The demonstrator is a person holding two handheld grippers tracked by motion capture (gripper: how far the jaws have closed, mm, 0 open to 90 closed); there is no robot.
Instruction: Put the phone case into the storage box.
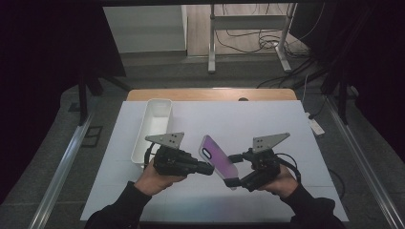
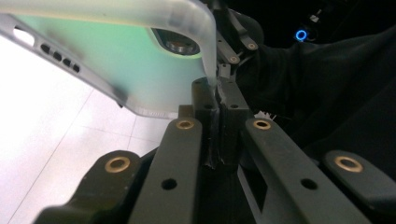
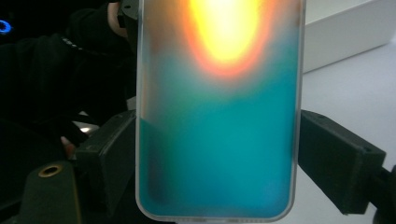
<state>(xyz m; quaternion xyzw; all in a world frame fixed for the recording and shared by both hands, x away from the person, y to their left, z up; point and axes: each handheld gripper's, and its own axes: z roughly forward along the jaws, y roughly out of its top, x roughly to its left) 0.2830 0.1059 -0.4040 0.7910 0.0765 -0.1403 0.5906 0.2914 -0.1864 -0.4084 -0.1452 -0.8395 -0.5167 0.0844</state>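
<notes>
Above the white table (image 1: 267,119), the phone case (image 1: 218,157) hangs between both grippers: right gripper (image 1: 235,170) fingers clamped across its width, left gripper (image 1: 210,168) fingers pinched on its rim. Lifting looks done; the white bin (image 1: 154,125) waits empty, probably its destination.

A translucent, iridescent phone case (image 1: 218,160) is held tilted above the table.

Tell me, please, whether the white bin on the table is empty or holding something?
Empty, as far as the high view shows: the white bin shows only bare white walls and floor inside. The phone case is outside it, held up between both tools.
</notes>
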